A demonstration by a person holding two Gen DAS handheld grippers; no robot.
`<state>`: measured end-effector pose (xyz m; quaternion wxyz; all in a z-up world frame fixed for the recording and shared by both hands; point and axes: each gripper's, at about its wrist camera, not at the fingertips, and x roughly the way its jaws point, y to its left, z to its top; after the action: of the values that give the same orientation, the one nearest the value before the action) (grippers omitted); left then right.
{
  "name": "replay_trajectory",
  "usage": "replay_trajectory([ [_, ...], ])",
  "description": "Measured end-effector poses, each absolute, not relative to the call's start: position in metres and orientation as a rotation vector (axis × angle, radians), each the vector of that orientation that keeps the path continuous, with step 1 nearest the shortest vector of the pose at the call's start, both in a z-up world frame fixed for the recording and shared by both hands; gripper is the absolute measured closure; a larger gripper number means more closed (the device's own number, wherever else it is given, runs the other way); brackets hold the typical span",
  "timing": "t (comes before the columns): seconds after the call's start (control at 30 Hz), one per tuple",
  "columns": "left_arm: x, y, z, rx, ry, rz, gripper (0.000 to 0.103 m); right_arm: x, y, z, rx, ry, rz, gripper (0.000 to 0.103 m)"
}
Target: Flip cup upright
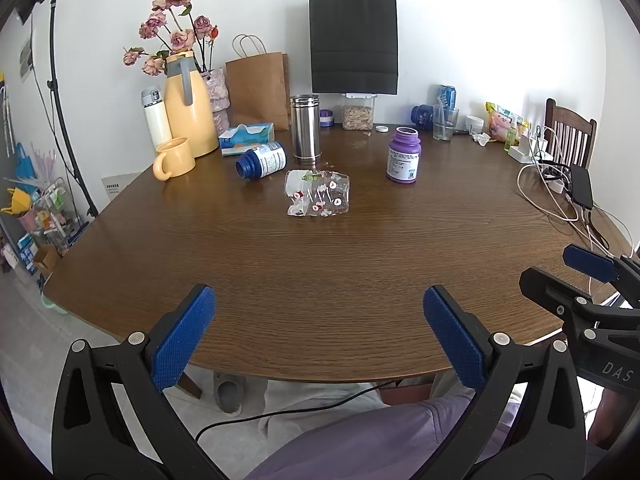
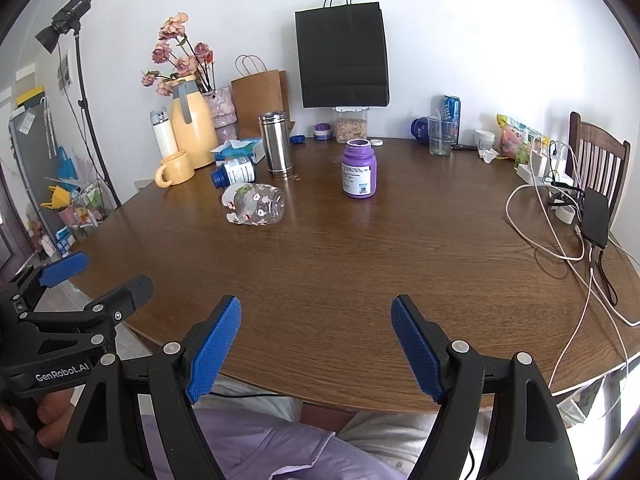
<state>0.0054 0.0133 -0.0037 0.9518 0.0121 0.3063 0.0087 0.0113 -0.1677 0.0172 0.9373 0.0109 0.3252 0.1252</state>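
Cup (image 1: 317, 193) sideways on wooden table (image 1: 320, 280)

1. Near half of the table (image 1: 320, 280) is bare wood from the front edge up to the clear cup (image 1: 317, 193); straight approach is open.
2. Both grippers, left gripper (image 1: 320, 340) and right gripper (image 2: 316, 350), are spread wide at the front edge, nothing between the pads.
3. Behind-left of the cup: tipped blue-capped bottle (image 1: 262, 160), close.
4. Directly behind: steel canister (image 1: 305, 130), close.
5. Right of the cup: purple bottle (image 1: 403, 155) upright, clear gap between them.
6. Left side of the cup is open wood out to the yellow mug (image 1: 174, 159).
7. Far right edge: cables (image 2: 560, 236), well apart from the cup.
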Motion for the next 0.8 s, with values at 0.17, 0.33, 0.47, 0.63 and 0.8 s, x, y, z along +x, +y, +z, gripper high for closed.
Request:
replay_trajectory([
  [0.17, 0.0054, 0.0138, -0.0037, 0.025, 0.623, 0.017, 0.0, 0.0122, -0.1666, 0.0169, 0.024, 0.669, 0.255, 0.022],
  [0.33, 0.0055, 0.014, -0.0033, 0.025, 0.621, 0.018, 0.0, 0.0126, -0.1665, 0.017, 0.025, 0.667, 0.253, 0.022],
  [0.47, 0.0054, 0.0148, -0.0031, 0.024, 0.621, 0.017, 0.0, 0.0146, -0.1665, 0.0163, 0.027, 0.671, 0.252, 0.022],
  [0.63, 0.0044, 0.0132, -0.001, 0.027, 0.613, 0.018, 0.0, 0.0147, -0.1665, 0.0161, 0.027, 0.669, 0.25, 0.022],
  [0.8, 0.0048, 0.013, -0.0001, 0.023, 0.622, 0.02, 0.0, 0.0154, -0.1666, 0.0155, 0.027, 0.671, 0.25, 0.022],
])
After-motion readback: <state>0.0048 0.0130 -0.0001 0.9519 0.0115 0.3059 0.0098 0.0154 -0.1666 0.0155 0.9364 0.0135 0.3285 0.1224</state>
